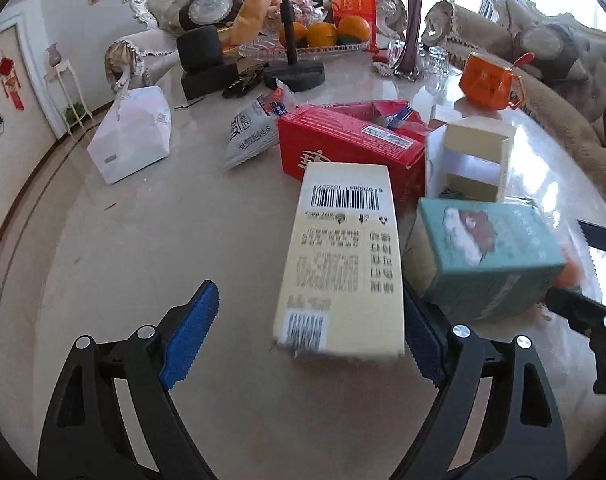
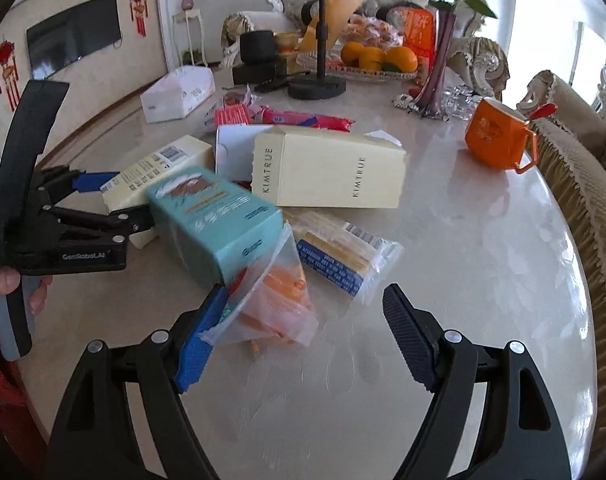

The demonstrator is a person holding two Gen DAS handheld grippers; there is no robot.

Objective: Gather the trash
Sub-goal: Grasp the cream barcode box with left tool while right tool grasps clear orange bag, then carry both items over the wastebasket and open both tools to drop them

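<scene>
Cream box: black barcode, black text. Teal box: brown-white picture. Red box: white label. Cream carton: dark lettering. Clear bag: orange inside. Orange mug. 3 oranges. Pads: blue, ribbed.

Cream barcode carton lying flat between spread fingers of left gripper, right pad touching its edge. Red box just behind carton; teal box just right of carton; white tissue box well left.
</scene>
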